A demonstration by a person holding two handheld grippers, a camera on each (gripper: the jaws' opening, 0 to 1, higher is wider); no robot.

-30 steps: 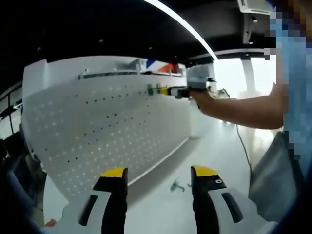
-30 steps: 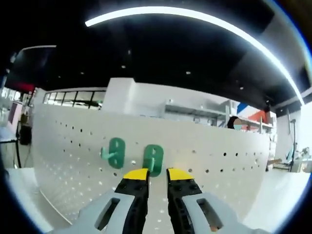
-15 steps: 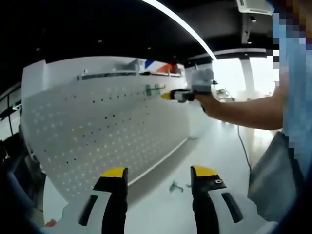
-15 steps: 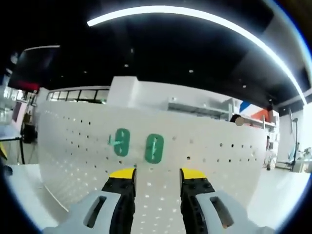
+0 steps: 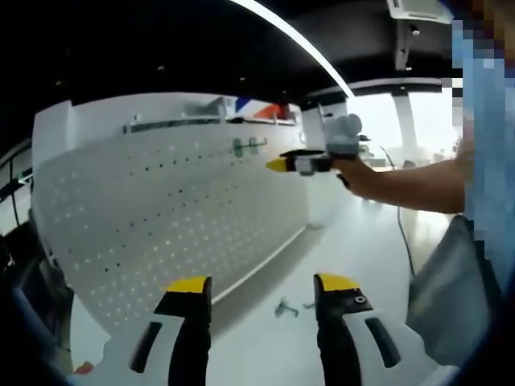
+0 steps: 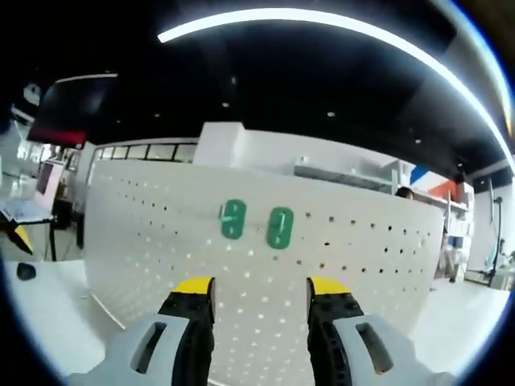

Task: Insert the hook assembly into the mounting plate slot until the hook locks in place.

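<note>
Left claw: its two yellow-tipped jaws stand wide apart with nothing between them, released, low above the white worktop and angled toward the foot of the pegboard. Right claw: likewise released, its jaws parted and empty, held level and facing the pegboard squarely, drawn back from its face. In the left gripper view the right claw appears in mid-air beside the upper part of the pegboard, carried by a person's bare forearm that reaches in from the right edge; a light blue sleeve shows beside it.

The pegboard, which serves as the mounting plate, is a white perforated panel standing upright on the worktop. Two green hook assemblies are seated side by side in its upper rows: in the right gripper view, the left hook and the right hook lie just above the gap between the right claw's jaws; in the left gripper view they show as a small green pair on the board, just beside the right claw's tips.

Small loose green parts lie on the worktop near the pegboard's base, just beyond the left claw.

Behind the pegboard: a dark ceiling with a curved strip light, white walls and shelving, and bright windows.
</note>
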